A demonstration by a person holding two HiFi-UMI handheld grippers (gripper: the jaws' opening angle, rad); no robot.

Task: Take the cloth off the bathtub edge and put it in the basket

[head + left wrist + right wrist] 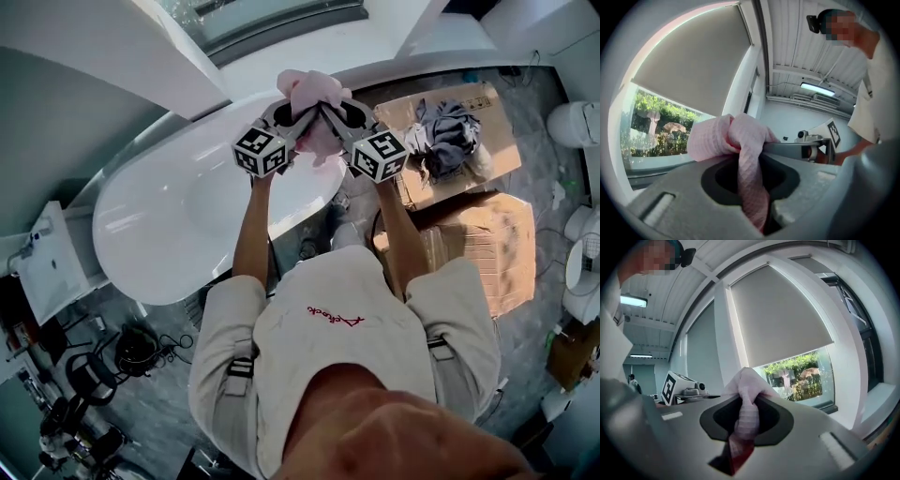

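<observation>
Head view: we have both claws lifted together above the bathtub (178, 211), over its far rim. The left claw (289, 112) and the right claw (339, 111) meet on the pink cloth (315, 92), which is bunched between them and clear of the bathtub edge. A cardboard box (492, 141) holding grey clothes (448, 131) stands just beside the bathtub, to its right. We cannot pick out a basket with any certainty.

Left gripper view: our left claw is clamped on a fold of the cloth. The fabric runs down through the narrow gap and swells into a loose bunch above the tips. The other claw reaches into that bunch from the side.

Right gripper view: our right claw is closed on a thinner, twisted strand, with a darker red end low in the gap.

The weak point, we judge, is that thin strand. If our claws drift apart on the way from the bathtub, the pull could drag it free. The cloth would then swing from one claw. Any loose tail could catch the bathtub rim or fall back inside. With no basket clearly in sight, we also risk dropping it in the box instead.
</observation>
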